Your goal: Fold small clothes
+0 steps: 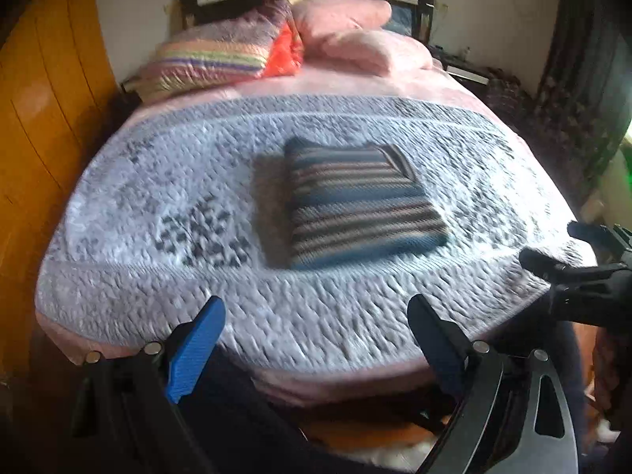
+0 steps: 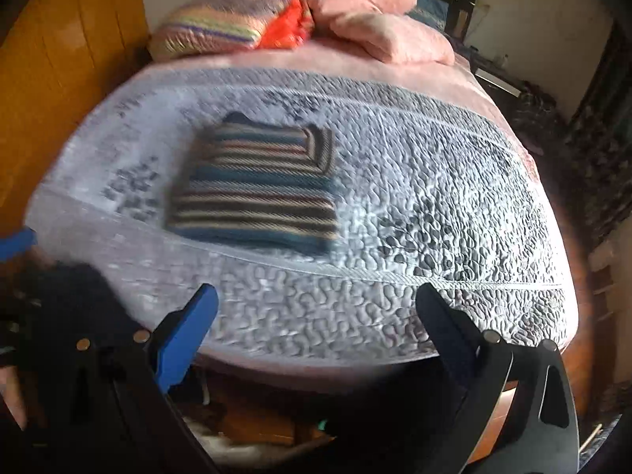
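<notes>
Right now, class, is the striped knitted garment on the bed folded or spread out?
Folded: the striped knitted garment lies as a compact, thick rectangle on the grey quilted bedspread, no sleeves spread out.

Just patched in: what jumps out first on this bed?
A striped garment, folded into a neat rectangle, lies mid-bed on the pale quilted cover. Both grippers, left and right, are open, empty and short of it at the near edge. Pink pillows and a bright striped bundle sit at the headboard.
</notes>
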The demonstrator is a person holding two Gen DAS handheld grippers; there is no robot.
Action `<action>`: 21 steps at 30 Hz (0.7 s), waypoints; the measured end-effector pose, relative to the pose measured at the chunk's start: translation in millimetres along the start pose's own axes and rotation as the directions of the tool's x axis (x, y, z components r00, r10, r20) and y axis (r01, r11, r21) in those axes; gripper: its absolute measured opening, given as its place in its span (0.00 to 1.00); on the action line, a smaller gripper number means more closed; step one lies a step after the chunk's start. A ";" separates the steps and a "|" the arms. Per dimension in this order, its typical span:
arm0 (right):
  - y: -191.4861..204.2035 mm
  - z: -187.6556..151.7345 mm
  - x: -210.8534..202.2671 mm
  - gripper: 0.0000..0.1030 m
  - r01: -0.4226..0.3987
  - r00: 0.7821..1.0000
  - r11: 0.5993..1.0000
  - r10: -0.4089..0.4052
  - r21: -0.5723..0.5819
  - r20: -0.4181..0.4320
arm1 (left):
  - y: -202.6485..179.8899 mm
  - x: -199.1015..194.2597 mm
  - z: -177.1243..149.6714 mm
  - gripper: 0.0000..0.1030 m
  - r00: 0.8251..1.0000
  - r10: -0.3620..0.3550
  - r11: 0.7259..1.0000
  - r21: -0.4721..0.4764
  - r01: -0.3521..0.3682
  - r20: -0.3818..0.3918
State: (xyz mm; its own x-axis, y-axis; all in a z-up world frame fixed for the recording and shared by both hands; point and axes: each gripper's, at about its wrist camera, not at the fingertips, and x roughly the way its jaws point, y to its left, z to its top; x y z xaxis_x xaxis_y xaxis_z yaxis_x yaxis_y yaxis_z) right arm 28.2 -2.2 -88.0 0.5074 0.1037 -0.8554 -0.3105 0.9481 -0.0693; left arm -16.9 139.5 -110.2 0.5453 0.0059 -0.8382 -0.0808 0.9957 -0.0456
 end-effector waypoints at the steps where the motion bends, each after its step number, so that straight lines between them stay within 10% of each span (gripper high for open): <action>1: 0.4 0.8 -11.3 0.97 -0.005 1.000 1.000 0.005 0.001 0.013 | -1.5 -7.4 -1.1 0.91 1.000 0.009 1.000 -0.001 -0.009 0.006; 21: 16.5 2.1 -107.8 0.97 0.007 0.991 1.000 -0.005 -0.013 0.131 | -9.7 -65.3 -2.5 0.91 0.998 0.039 0.998 -0.048 -0.037 0.046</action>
State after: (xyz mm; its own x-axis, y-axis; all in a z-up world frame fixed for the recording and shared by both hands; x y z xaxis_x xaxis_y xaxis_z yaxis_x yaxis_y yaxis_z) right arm -30.0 2.9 4.1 0.6100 0.1370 -0.7805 -0.3174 0.9447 -0.0823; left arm -53.9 129.3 -56.4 0.5794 0.0489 -0.8136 -0.1408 0.9892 -0.0408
